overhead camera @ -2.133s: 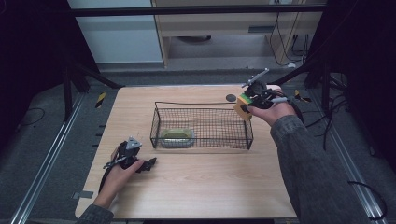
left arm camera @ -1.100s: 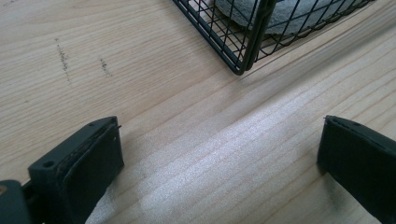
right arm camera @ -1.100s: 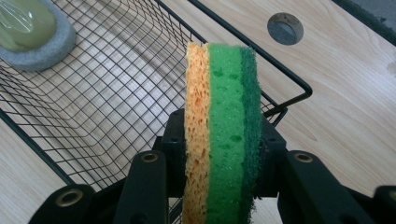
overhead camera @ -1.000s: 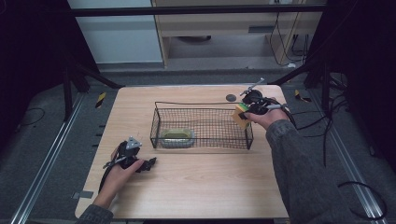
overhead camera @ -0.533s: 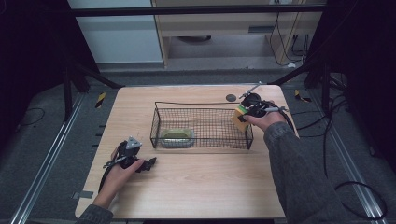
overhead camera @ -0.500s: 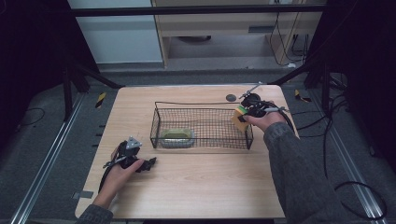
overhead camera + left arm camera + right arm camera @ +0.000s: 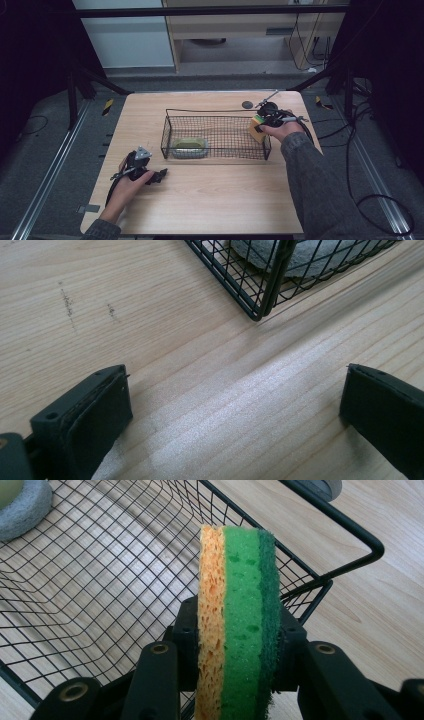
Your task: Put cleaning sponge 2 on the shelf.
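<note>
Sponge (image 7: 237, 625) clamped in right gripper (image 7: 235, 645)

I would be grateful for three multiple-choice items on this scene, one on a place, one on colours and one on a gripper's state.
1. Where is the sponge?
A. flat on the table
B. held above a corner of the wire basket
C. under the left gripper

2. Which layers does the sponge show?
A. orange, light green, dark green
B. blue and white
C. all yellow

3. How does the left gripper stand?
A. shut on the grey pad
B. shut on the basket rim
C. open, nothing between its jaws

Answers:
1 B: the right gripper view shows it over the basket's corner, clamped by the right gripper.
2 A: three bands show side by side in that view.
3 C: the left gripper view shows bare wood between the jaws, which stand wide apart.
</note>
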Motion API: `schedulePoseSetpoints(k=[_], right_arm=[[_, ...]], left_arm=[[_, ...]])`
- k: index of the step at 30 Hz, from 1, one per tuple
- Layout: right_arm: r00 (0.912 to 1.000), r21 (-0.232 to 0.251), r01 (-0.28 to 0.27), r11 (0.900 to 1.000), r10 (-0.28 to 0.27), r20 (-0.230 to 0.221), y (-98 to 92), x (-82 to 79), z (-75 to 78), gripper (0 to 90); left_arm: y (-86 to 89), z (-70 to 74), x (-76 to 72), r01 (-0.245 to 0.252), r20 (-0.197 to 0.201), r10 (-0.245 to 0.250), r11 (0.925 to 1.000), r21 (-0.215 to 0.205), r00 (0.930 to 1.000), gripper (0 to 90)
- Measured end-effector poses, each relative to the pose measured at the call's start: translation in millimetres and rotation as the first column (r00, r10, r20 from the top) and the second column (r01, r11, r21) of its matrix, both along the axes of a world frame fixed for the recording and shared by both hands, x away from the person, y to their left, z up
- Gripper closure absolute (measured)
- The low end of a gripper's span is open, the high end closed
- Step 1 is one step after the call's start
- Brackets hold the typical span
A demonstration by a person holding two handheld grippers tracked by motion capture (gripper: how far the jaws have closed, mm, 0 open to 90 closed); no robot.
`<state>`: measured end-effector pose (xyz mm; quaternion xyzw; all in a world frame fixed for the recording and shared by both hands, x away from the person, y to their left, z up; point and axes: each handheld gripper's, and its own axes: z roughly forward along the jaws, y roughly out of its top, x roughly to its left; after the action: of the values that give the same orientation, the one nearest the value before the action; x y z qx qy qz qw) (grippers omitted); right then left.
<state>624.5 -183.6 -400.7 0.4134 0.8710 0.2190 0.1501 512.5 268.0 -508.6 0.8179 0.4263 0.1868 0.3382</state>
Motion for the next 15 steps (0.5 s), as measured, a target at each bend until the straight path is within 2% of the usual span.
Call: schedulePoseSetpoints(k=[15], right_arm=[[1.0, -0.037, -0.007, 0.999, 0.007, -0.004, 5.5, 1.5, -8.7, 64.0]], left_arm=[[0.0, 0.0, 0.0, 0.0, 0.0, 0.0, 1.0, 0.0, 1.0, 0.0]])
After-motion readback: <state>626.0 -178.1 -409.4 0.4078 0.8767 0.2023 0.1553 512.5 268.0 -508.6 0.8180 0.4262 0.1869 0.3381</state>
